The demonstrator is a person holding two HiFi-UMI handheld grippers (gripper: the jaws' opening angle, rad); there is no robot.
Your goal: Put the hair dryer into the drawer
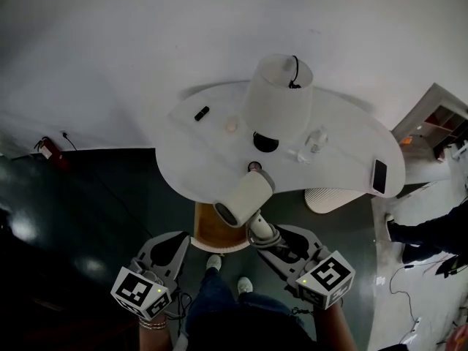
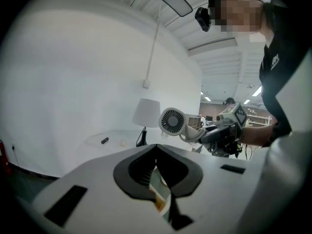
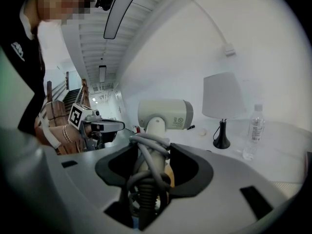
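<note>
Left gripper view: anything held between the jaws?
No, the left hand-held gripper has its jaw tips together with nothing clamped between them.

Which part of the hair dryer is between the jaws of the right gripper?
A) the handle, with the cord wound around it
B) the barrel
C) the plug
A: the right gripper view shows the right gripper shut on the hair dryer at its cord-wrapped handle, with the barrel above the jaws.

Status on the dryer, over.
Left gripper shut, empty. Right gripper shut on cream-white hair dryer, cord-wrapped handle. Dryer beside brown wooden drawer, not in. Nothing seen blocking.
</note>
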